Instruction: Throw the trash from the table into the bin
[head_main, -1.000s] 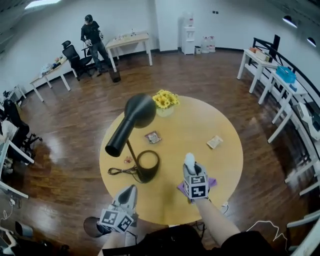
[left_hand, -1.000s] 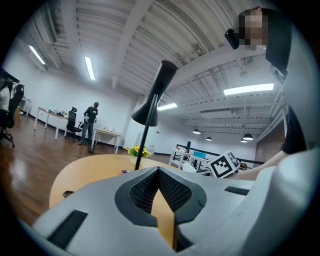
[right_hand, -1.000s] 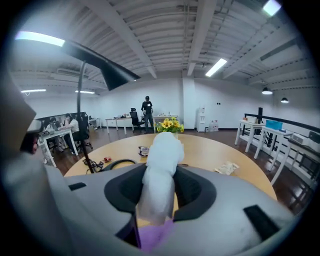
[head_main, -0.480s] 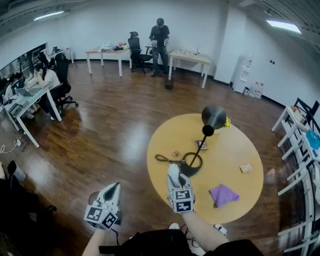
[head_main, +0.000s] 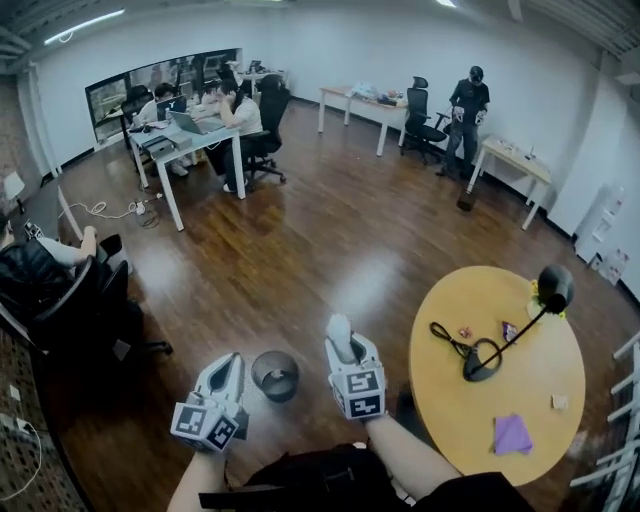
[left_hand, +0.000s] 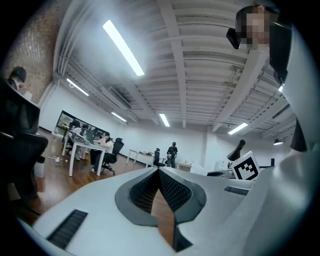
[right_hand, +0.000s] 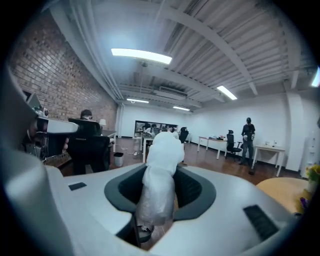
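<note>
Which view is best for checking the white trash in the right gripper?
Right gripper view: the white crumpled trash sits close up, clamped in the right gripper. Head view shows only its tip poking past the gripper from above. Left gripper view doesn't show it.

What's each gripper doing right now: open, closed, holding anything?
Left gripper: closed, empty.
Right gripper: closed on white crumpled trash.
</note>
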